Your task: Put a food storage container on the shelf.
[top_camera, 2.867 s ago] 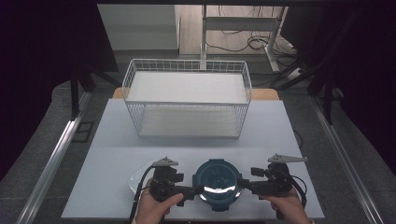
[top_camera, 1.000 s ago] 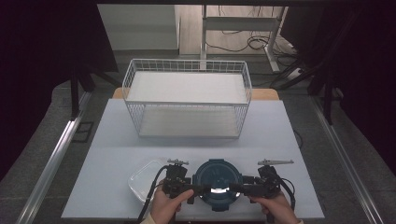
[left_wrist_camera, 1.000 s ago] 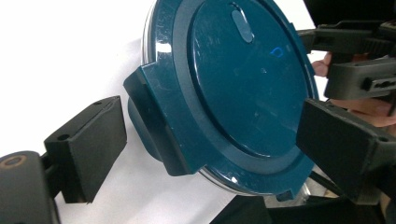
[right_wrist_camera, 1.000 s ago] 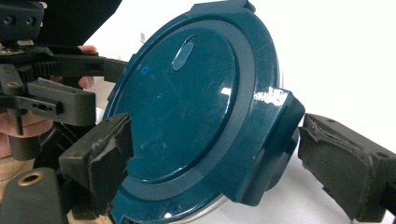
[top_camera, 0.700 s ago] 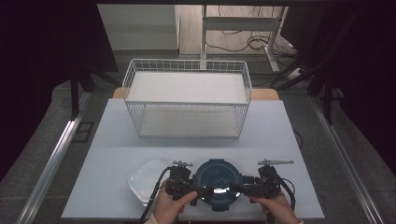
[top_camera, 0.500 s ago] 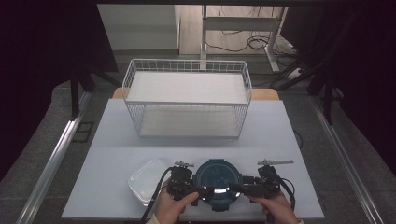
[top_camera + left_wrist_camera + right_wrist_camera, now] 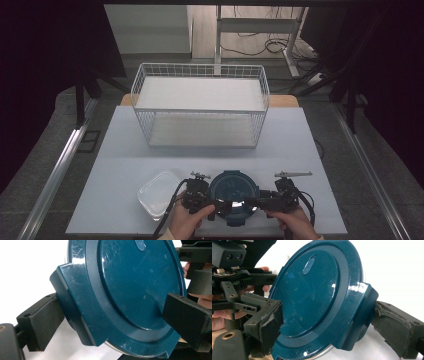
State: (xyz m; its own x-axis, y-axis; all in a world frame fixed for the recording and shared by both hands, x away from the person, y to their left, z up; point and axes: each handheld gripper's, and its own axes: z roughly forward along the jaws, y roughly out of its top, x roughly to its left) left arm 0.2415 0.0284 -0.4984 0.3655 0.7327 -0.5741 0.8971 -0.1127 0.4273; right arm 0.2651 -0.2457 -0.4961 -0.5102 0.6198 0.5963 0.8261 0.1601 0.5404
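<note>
Left gripper (image 7: 216, 205) and right gripper (image 7: 252, 204) point inward from opposite sides, each clamping the teal lid (image 7: 234, 191)

left claw (image 7: 216, 206) | shifted right, closer onto lid (image 7: 233, 191) left clip | right claw (image 7: 251, 204) | shifted left onto right clip | clear tub (image 7: 158, 193) | now uncovered, left of lid
</note>
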